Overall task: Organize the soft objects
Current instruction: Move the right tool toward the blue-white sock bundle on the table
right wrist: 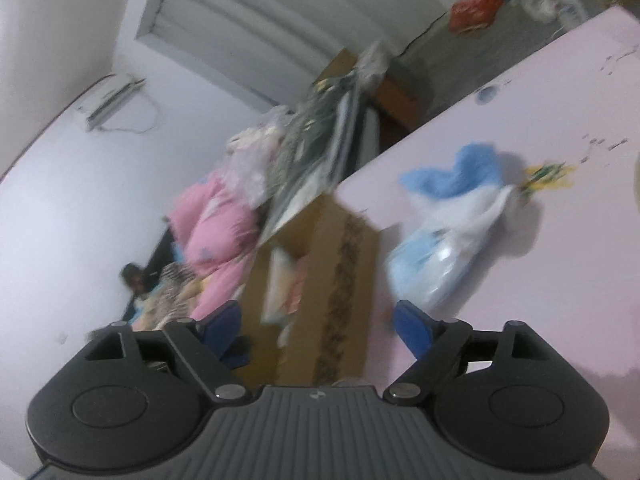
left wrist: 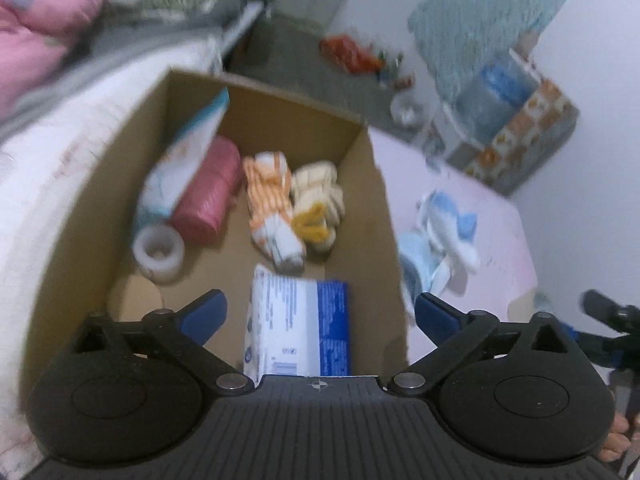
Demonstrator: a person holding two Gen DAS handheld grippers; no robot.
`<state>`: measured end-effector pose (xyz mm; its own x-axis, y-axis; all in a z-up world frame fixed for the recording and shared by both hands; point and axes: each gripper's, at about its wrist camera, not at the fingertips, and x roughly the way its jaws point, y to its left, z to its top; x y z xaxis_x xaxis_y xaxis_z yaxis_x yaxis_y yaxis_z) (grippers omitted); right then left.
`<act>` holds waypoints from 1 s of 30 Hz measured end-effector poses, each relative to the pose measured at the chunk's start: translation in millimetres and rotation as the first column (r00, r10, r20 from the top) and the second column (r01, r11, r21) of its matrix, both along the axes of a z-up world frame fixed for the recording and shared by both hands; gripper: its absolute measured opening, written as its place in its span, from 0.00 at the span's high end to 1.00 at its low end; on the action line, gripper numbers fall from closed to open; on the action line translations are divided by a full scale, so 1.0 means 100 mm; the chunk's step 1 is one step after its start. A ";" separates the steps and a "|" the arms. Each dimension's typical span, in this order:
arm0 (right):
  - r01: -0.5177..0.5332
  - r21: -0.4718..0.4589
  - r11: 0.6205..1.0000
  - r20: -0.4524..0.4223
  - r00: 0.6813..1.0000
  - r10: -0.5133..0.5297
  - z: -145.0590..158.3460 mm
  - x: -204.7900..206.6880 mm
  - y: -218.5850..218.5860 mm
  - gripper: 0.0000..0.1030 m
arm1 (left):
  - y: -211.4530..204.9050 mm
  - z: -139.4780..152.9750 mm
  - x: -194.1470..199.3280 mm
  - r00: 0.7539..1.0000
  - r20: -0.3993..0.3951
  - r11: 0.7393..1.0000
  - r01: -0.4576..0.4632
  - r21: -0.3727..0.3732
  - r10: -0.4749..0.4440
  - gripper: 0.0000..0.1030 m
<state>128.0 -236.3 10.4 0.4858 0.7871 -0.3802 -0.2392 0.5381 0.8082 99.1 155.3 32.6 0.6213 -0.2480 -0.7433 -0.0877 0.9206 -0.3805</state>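
Both views are being blurred by motion. The left tool (left wrist: 320,312) is being held spread and empty above an open cardboard box (left wrist: 372,184), where a crinkly tissue pack (left wrist: 300,328) is lying directly below it, rolled socks (left wrist: 272,204) beyond. The right tool (right wrist: 318,320) is also spread, empty. A soft blue-and-white bundle (right wrist: 444,236) is lying ahead on the pink bench (right wrist: 560,300). A hurried grasp is judged likely to pinch only loose fabric.

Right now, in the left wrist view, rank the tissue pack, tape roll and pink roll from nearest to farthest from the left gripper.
1. Tissue pack, in the box between the open left gripper's fingers.
2. Tape roll, farther in, on the left.
3. Pink roll, beyond the tape, leaning toward the back.
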 end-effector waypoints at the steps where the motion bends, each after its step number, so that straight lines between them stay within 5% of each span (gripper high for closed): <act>1: 0.011 -0.019 1.000 -0.002 1.000 -0.011 -0.02 0.05 -0.01 0.42 | -0.01 0.04 -0.05 1.000 0.026 1.000 -0.016 0.008 0.016 0.01; 7: 0.038 -0.119 0.992 -0.027 0.999 -0.041 -0.17 0.33 0.09 0.42 | -0.12 0.18 -0.33 0.983 0.165 0.988 -0.103 0.112 0.084 0.01; 10: 0.099 -0.219 0.971 0.060 0.994 -0.088 -0.11 0.41 0.16 0.42 | -0.21 0.18 -0.49 0.968 0.229 0.973 -0.144 0.182 0.101 0.01; 14: 0.139 -0.402 0.905 0.193 0.979 -0.064 -0.02 0.56 0.40 0.41 | -0.35 0.13 -0.62 0.961 0.268 0.958 -0.134 0.252 0.064 0.01; 24: 0.103 -0.674 0.732 0.255 0.962 0.100 -0.32 0.85 1.04 0.46 | -0.52 0.08 -0.74 0.946 0.323 0.946 -0.096 0.310 -0.010 0.01; 27: 0.091 -0.675 0.732 0.224 0.971 0.086 -0.41 0.92 1.04 0.51 | -0.55 0.08 -0.79 0.943 0.333 0.946 -0.090 0.312 -0.020 0.01; 30: 0.084 -0.628 0.774 0.191 0.980 0.049 -0.46 0.99 0.92 0.70 | -0.57 0.06 -0.81 0.942 0.334 0.946 -0.083 0.312 -0.027 0.01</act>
